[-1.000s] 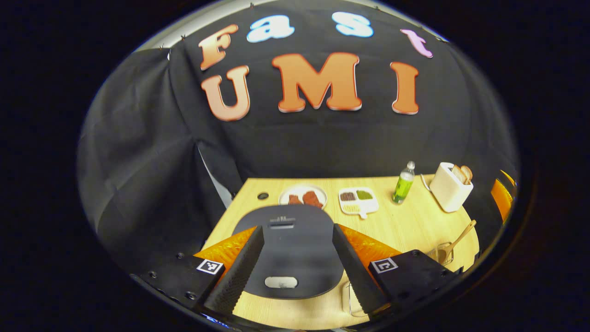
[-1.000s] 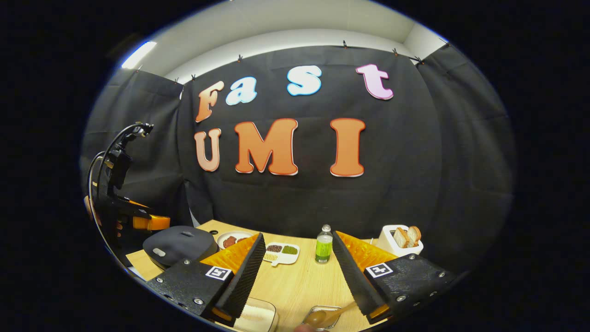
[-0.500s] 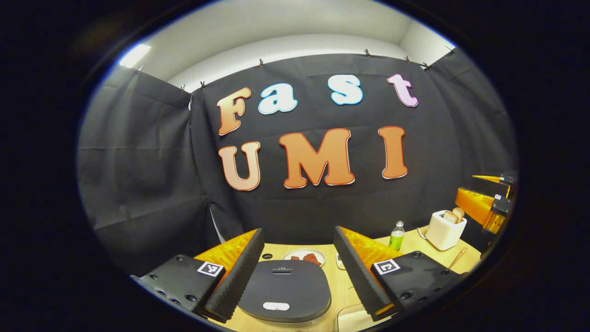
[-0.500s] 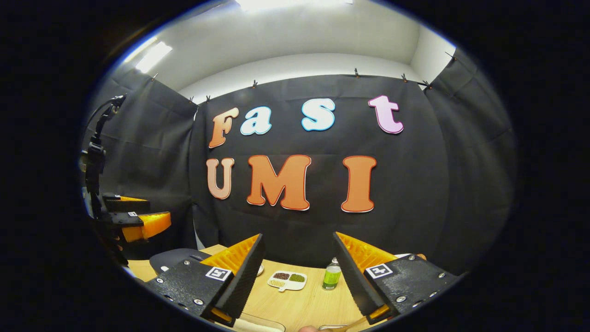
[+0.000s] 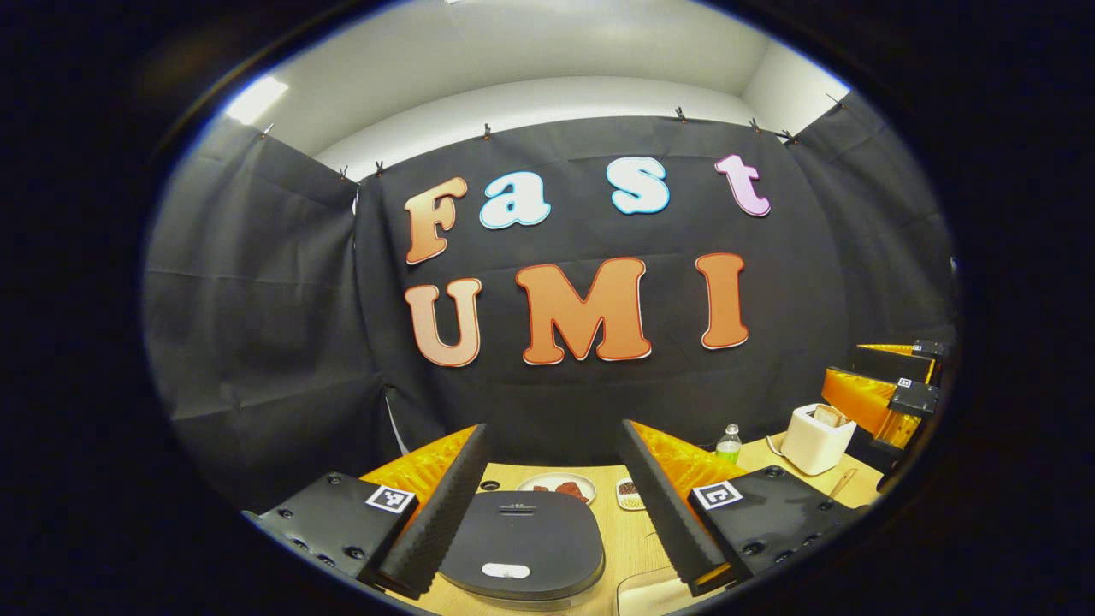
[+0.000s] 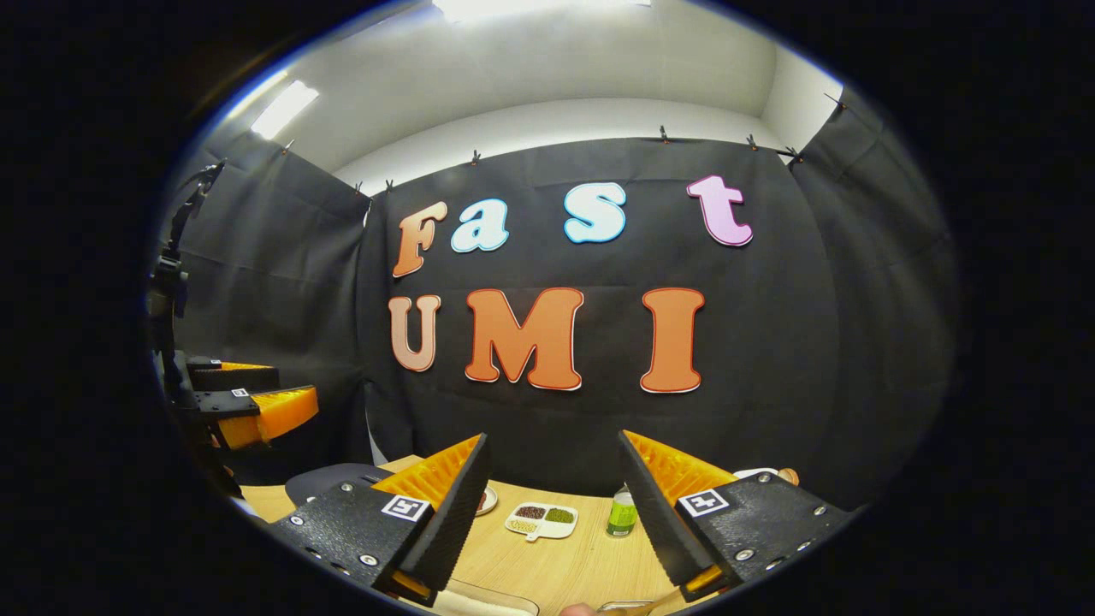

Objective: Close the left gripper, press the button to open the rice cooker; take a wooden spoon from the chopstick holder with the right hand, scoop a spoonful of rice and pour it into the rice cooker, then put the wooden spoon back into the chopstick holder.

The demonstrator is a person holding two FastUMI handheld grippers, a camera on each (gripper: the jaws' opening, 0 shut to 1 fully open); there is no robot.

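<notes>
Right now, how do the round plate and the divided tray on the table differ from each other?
The round plate is one open dish with reddish-brown pieces; the divided tray has compartments holding dark, green and pale grains. The plate lies nearer the rice cooker; the tray lies nearer the green bottle. Both are white and lie flat.

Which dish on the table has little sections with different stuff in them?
The white divided tray, beside the green bottle. Its compartments hold dark and green fillings; the round plate just holds reddish pieces.

rice cooker (image 5: 522, 547): dark grey, pale oval button | table (image 5: 629, 530): light wood grain | toaster (image 5: 813, 438): white | bottle (image 6: 622, 513): green, clear top | divided dish (image 6: 541, 519): white, brown and green fillings
</notes>
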